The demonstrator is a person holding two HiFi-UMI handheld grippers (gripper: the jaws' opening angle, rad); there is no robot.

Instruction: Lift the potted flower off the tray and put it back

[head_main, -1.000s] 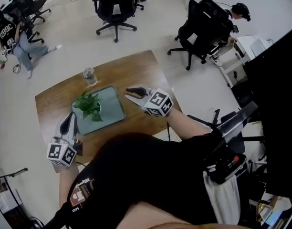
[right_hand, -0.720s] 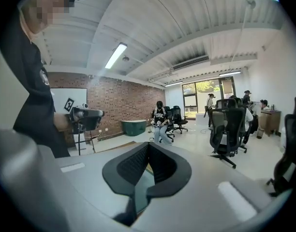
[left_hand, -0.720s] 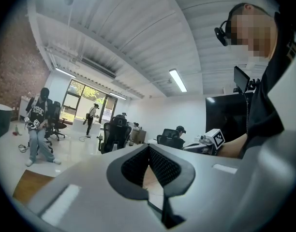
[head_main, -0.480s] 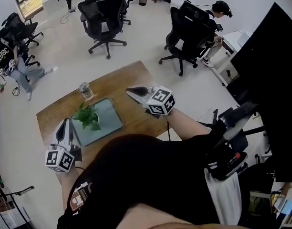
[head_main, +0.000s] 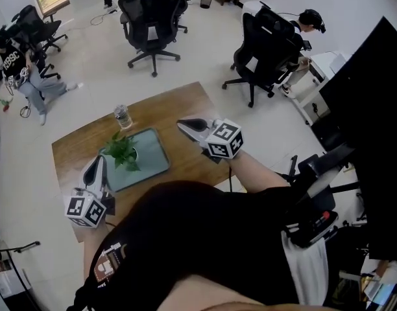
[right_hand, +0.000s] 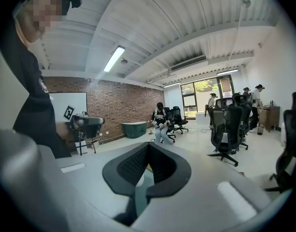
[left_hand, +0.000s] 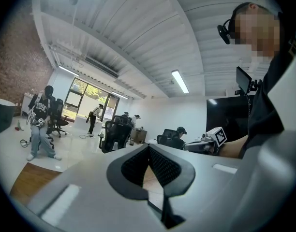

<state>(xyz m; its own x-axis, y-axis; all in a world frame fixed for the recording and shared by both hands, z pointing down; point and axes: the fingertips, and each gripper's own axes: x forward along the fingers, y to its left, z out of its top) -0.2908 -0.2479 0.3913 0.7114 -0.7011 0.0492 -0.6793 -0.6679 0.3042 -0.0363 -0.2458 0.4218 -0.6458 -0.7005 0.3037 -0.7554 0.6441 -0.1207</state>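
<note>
The potted flower (head_main: 124, 153) stands on the left half of the grey-green tray (head_main: 154, 149), which lies on the wooden table (head_main: 179, 105). A water bottle (head_main: 122, 116) stands just beyond the tray's far edge. The left gripper (head_main: 96, 167) hovers at the tray's near-left corner and the right gripper (head_main: 182, 124) off its right side. Each has its jaws pressed together with nothing between them.
</note>
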